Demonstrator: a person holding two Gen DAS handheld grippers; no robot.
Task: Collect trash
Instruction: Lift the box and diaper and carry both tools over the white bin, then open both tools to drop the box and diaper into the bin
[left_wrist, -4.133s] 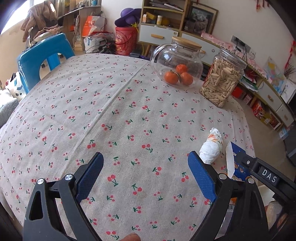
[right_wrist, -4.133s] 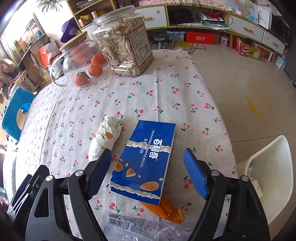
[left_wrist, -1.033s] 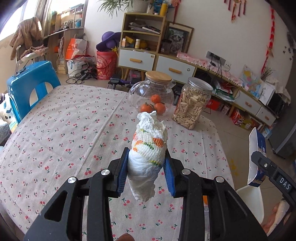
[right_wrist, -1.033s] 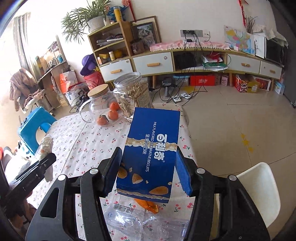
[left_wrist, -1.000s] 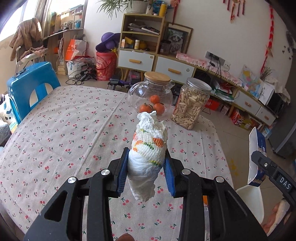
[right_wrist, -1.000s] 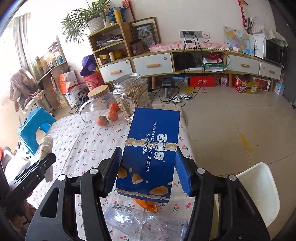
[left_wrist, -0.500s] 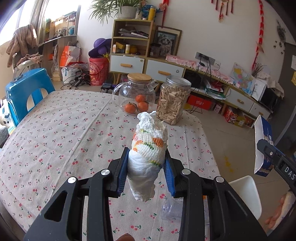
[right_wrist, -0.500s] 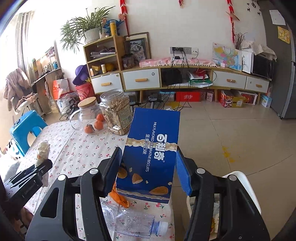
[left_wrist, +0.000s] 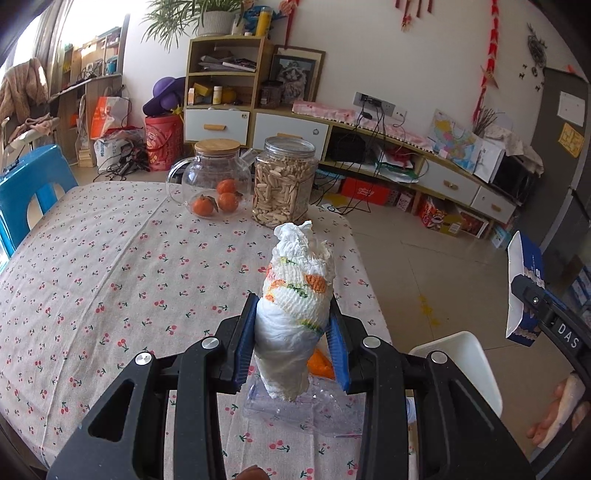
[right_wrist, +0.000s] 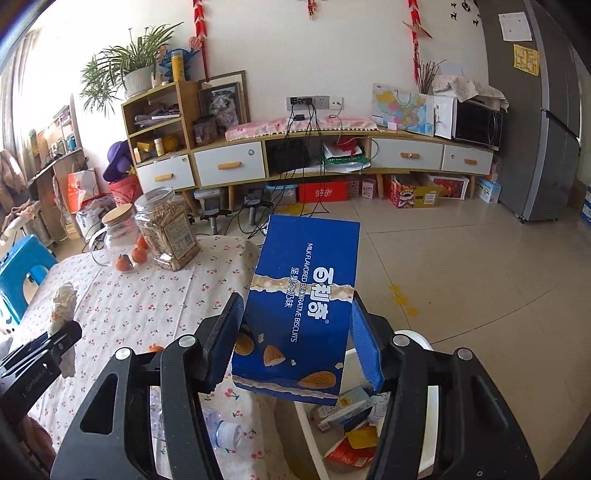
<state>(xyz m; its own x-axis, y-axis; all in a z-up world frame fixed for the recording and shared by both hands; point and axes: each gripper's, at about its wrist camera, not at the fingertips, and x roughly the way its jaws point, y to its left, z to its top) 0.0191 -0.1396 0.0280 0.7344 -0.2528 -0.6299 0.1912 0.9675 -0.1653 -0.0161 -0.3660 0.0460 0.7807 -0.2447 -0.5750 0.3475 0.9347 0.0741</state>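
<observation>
The white bin (right_wrist: 413, 402) is sitting just beside the table (left_wrist: 92, 258). Over the bin, the right gripper (right_wrist: 297, 341) is pinching the blue biscuit box (right_wrist: 303, 302). Beside the bin, above the table's edge, the left gripper (left_wrist: 291, 347) is clamping the wadded tissue (left_wrist: 295, 306).

Bright daylight from left windows, blown-out glare, fisheye-warped edges, sharp

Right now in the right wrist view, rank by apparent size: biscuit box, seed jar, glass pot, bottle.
1. biscuit box, largest, though nearest the camera
2. seed jar
3. glass pot
bottle: mostly hidden behind the right gripper, unranked.
</observation>
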